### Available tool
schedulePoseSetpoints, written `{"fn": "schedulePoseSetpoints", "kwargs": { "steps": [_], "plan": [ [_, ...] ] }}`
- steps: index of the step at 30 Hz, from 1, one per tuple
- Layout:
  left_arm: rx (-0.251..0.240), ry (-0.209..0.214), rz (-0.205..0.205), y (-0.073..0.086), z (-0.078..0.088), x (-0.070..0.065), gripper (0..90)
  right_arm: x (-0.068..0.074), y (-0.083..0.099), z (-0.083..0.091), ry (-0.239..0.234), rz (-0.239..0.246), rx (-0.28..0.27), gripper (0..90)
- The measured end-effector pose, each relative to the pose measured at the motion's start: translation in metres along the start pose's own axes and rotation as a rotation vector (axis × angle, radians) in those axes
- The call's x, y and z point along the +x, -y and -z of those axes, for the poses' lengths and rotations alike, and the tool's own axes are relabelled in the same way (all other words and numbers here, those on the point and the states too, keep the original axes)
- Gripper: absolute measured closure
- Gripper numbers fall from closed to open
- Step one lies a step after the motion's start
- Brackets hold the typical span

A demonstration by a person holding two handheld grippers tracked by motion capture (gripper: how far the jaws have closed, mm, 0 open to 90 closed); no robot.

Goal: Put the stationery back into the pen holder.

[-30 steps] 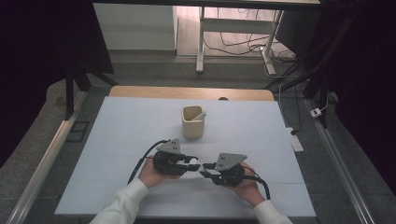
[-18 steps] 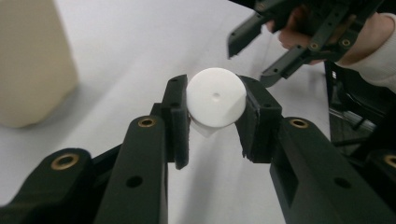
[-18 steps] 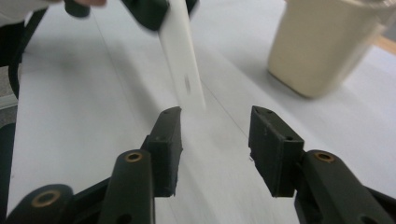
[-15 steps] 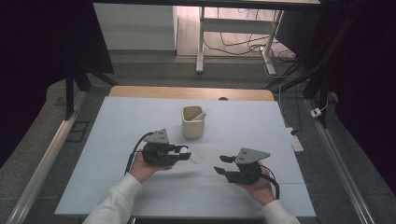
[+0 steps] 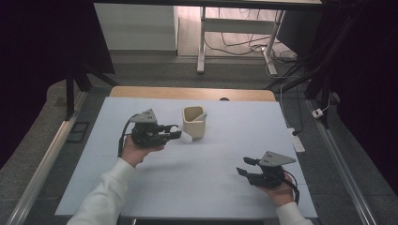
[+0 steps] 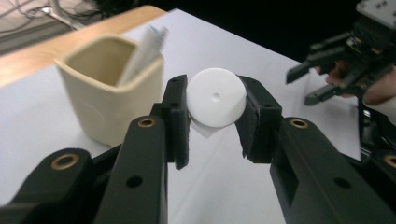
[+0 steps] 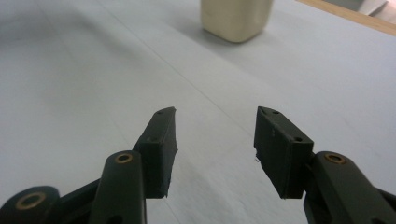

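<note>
Beside the cup (image 5: 194,123), the left gripper (image 5: 174,135) now holds the white tube (image 6: 216,101); the right gripper (image 5: 245,166), jaws just opened and empty, has moved away to the right.

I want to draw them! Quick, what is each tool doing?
Left tool: closed on a white round-ended tube, beside the cream cup.
Right tool: open, holding nothing; its jaws have just been opening.

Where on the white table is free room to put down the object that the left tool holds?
The table is bare between the left tool and right tool, and right of the cup. Crowded only where the white tube nears the cup.
</note>
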State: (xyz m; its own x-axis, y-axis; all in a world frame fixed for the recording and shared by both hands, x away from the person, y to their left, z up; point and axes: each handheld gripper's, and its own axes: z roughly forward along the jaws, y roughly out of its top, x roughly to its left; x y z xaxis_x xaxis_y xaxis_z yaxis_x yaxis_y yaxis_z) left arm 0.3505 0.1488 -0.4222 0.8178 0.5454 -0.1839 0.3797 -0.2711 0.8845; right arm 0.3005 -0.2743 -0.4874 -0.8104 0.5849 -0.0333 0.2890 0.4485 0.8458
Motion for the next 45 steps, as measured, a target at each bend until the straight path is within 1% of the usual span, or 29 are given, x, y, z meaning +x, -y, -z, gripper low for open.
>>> {"fn": "schedulePoseSetpoints", "kwargs": {
  "steps": [4,8,9,12,15,16,18,19,21,22,25,29,32,34,37,38,39,40,41,42,44,45],
  "plan": [
    [-0.006,-0.025,-0.005,-0.014,0.002,0.006,65.5,-0.008,0.005,0.008,0.02,-0.027,-0.012,48.0],
    [-0.006,-0.054,0.0,-0.027,0.003,0.013,65.5,-0.015,0.009,0.012,0.031,-0.045,-0.011,47.7],
    [-0.003,-0.063,0.004,-0.03,0.002,0.015,65.5,-0.016,0.01,0.013,0.039,-0.047,-0.005,47.8],
    [0.019,-0.09,0.011,-0.041,-0.001,0.022,65.4,-0.018,0.011,0.014,0.036,-0.056,-0.008,47.6],
    [0.021,-0.095,0.032,-0.051,-0.006,0.027,65.4,-0.019,0.011,0.013,0.039,-0.055,-0.004,47.5],
    [0.026,-0.103,0.03,-0.054,-0.007,0.028,65.4,-0.019,0.011,0.013,0.047,-0.054,-0.004,47.4],
    [0.051,-0.126,0.016,-0.06,-0.013,0.03,65.4,-0.021,0.01,0.012,0.038,-0.054,-0.004,47.4],
    [0.062,-0.135,0.018,-0.062,-0.016,0.032,65.4,-0.021,0.01,0.012,0.038,-0.054,-0.003,47.3],
    [0.078,-0.137,0.031,-0.064,-0.024,0.037,65.4,-0.022,0.011,0.011,0.037,-0.051,0.004,47.2],
    [0.09,-0.145,0.033,-0.065,-0.028,0.038,65.3,-0.022,0.01,0.01,0.043,-0.052,0.009,47.2],
    [0.111,-0.151,0.038,-0.066,-0.04,0.044,65.3,-0.023,0.011,0.009,0.036,-0.05,0.008,47.0],
    [0.135,-0.151,0.051,-0.065,-0.052,0.051,65.2,-0.025,0.011,0.011,0.035,-0.053,0.007,47.0],
    [0.144,-0.145,0.058,-0.063,-0.058,0.053,65.1,-0.026,0.011,0.011,0.034,-0.062,0.001,47.0],
    [0.146,-0.137,0.055,-0.062,-0.061,0.054,65.0,-0.027,0.012,0.012,0.039,-0.062,0.009,46.9],
    [0.146,-0.123,0.048,-0.06,-0.064,0.053,64.2,-0.027,0.012,0.011,0.034,-0.063,0.012,46.8],
    [0.144,-0.129,0.052,-0.06,-0.064,0.053,60.0,-0.027,0.012,0.011,0.034,-0.062,0.013,46.8],
    [0.147,-0.156,0.061,-0.06,-0.064,0.051,48.9,-0.027,0.012,0.01,0.034,-0.062,0.011,46.8],
    [0.143,-0.169,0.069,-0.06,-0.063,0.05,41.1,-0.027,0.012,0.01,0.034,-0.063,0.01,46.8],
    [0.13,-0.165,0.073,-0.059,-0.06,0.048,36.7,-0.027,0.012,0.011,0.034,-0.063,0.01,46.7],
    [0.123,-0.16,0.069,-0.057,-0.057,0.046,33.9,-0.027,0.012,0.011,0.038,-0.061,0.013,46.7],
    [0.11,-0.161,0.039,-0.053,-0.048,0.04,33.4,-0.027,0.013,0.011,0.041,-0.06,0.013,46.6],
    [0.102,-0.157,0.034,-0.049,-0.043,0.037,33.3,-0.027,0.013,0.011,0.039,-0.062,0.01,46.6]
  ]
}}
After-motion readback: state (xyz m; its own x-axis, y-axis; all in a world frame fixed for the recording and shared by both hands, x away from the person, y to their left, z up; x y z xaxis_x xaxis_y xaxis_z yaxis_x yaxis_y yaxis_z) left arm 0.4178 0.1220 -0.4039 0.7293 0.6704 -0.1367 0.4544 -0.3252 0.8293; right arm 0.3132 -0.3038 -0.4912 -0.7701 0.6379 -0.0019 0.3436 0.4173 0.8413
